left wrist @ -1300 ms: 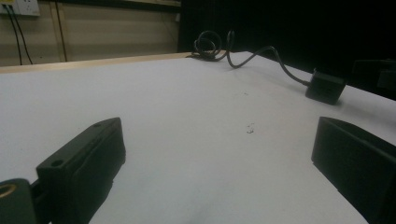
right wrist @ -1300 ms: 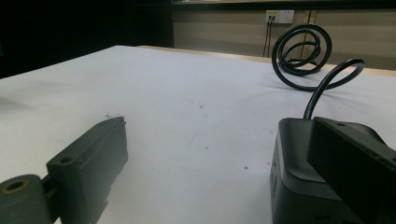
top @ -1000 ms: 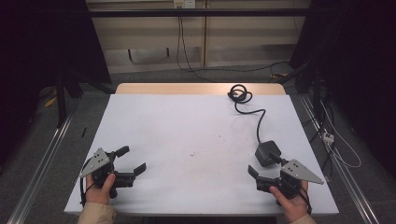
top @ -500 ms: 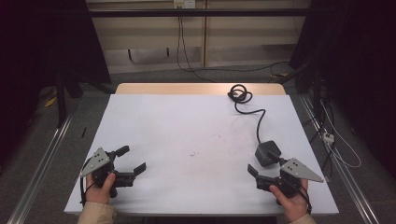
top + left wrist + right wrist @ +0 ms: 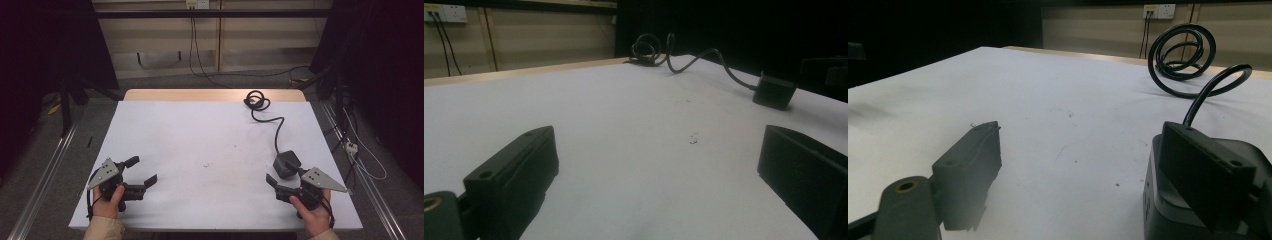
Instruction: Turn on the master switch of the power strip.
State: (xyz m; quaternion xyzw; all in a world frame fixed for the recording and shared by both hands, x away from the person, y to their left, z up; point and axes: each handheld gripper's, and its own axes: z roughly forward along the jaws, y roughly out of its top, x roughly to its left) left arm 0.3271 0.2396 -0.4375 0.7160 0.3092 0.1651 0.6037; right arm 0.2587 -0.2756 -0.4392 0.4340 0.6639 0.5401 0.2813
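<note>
left gripper (image 5: pixel 141 171): black body w/ grey 3-cornered plate on top, lower left of high view; black cable loops by the wrist.
right gripper (image 5: pixel 282 176): black, same grey plate w/ small dark holes, lower right of high view.
left hand (image 5: pixel 107 199): beige sleeve at bottom edge.
right hand (image 5: pixel 311 215): beige cuff at bottom edge; dark strap or cable at wrist, can't tell which.
jaws, gripper views: matte black blocks, small round hole in each; brass-coloured ring at lower left corner.
</note>
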